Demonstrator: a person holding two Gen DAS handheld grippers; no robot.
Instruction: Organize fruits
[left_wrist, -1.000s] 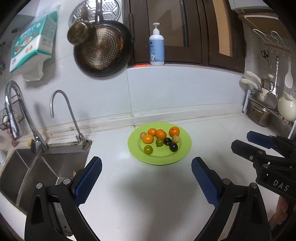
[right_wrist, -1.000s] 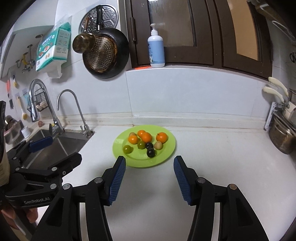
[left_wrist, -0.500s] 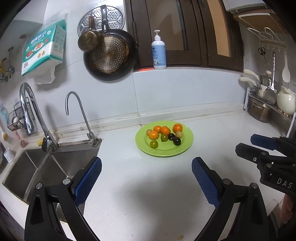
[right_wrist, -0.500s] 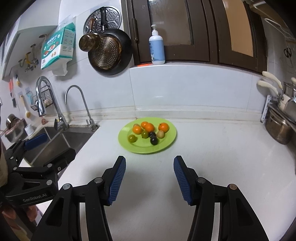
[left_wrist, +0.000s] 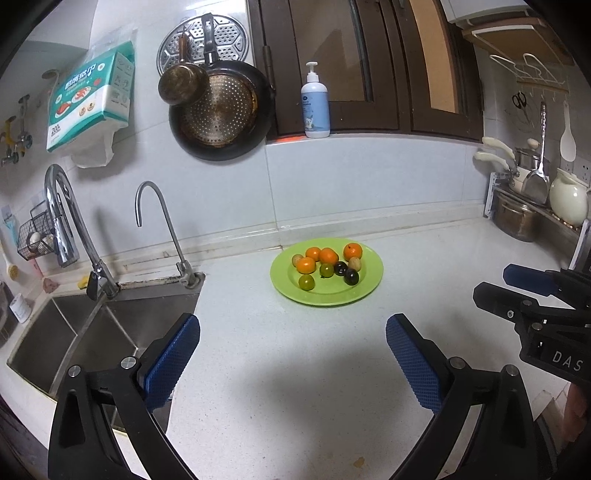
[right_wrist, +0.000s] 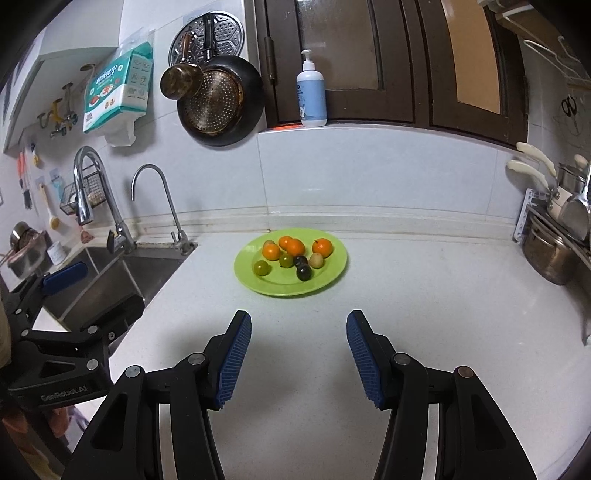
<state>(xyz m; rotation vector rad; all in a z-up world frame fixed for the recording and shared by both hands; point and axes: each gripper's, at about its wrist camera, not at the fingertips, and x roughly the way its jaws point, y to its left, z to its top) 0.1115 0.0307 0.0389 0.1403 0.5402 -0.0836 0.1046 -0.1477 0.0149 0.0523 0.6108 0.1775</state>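
A green plate (left_wrist: 365, 286) stands on the white counter near the back wall; it also shows in the right wrist view (right_wrist: 334, 273). On it lie several small fruits: orange ones (left_wrist: 327, 255), green ones (left_wrist: 306, 282), dark ones (left_wrist: 351, 277) and tan ones (left_wrist: 355, 263). My left gripper (left_wrist: 291, 334) is open and empty, held back from the plate above the counter. My right gripper (right_wrist: 298, 332) is open and empty, also short of the plate. Each gripper shows at the edge of the other's view.
A steel sink (left_wrist: 85, 332) with two taps (left_wrist: 74, 229) lies left of the plate. Pans (left_wrist: 218, 110) hang on the wall. A soap bottle (left_wrist: 315, 107) stands on the ledge. Pots and utensils (left_wrist: 524, 218) crowd the right end of the counter.
Both grippers have pulled back and up from the plate, which now looks smaller and farther. Both stay open and empty.
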